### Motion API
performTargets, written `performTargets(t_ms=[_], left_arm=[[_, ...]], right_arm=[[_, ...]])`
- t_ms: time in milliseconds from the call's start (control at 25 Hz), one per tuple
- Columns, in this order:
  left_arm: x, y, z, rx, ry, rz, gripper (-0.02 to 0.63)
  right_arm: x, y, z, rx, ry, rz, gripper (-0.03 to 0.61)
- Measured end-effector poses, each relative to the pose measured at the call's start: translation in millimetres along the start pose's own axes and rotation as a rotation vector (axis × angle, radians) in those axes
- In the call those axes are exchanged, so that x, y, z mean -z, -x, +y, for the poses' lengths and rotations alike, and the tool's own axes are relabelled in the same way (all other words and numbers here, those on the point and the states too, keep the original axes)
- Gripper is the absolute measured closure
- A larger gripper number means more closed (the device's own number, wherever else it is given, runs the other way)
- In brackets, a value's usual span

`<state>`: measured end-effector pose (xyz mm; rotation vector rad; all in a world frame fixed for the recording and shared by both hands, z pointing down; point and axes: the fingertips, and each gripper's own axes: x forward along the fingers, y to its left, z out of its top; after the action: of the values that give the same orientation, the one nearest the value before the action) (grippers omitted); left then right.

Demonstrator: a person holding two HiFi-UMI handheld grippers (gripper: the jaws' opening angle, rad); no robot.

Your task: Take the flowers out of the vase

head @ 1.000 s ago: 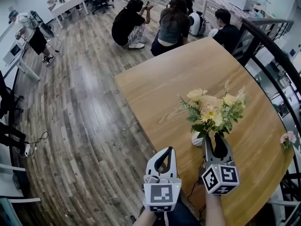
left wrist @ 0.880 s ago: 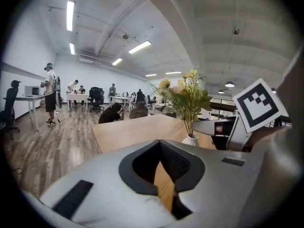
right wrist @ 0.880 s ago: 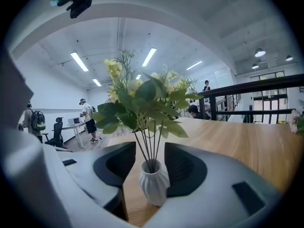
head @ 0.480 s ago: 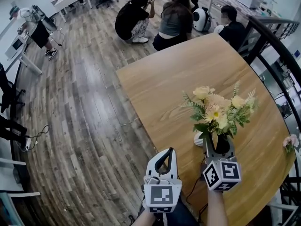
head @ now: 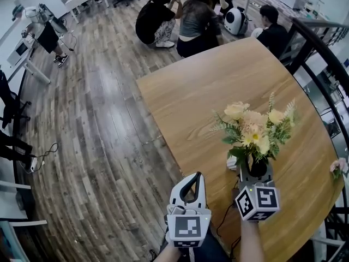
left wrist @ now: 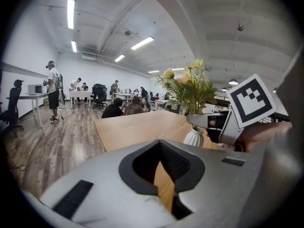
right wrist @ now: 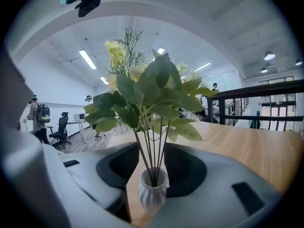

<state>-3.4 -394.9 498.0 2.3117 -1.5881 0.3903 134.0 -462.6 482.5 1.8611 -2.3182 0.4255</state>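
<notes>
Right gripper view: the right gripper (right wrist: 154, 175) is spread, its jaws just closing either side of the white ribbed vase (right wrist: 153, 196), flowers (right wrist: 147, 94) standing inside. Gripping this low could catch the vase and topple it. Left of the vase, the left gripper (left wrist: 161, 172) is pressed together, empty.

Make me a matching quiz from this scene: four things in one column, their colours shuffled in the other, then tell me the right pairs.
Things:
1. tabletop
2. ribbed vase
3. bouquet leaves
4. lone flower lying at the tabletop's right edge

Colours:
A. green
B. light brown wood
C. white
D. pink

Pairs: 1-B; 2-C; 3-A; 4-D
</notes>
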Motion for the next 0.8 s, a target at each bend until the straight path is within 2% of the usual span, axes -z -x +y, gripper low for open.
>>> performTargets(t_ms=[520, 800], left_arm=[[6.2, -0.2, 7.8, -0.013, 0.004, 0.008, 0.588], [8.9, 2.3, 8.8, -0.018, 0.004, 0.008, 0.588]], right_arm=[[0.9, -2.0, 3.4, 0.028, 0.056, -0.023, 0.479], [-3.5, 0.2, 0.0, 0.041, 0.045, -0.052, 0.492]])
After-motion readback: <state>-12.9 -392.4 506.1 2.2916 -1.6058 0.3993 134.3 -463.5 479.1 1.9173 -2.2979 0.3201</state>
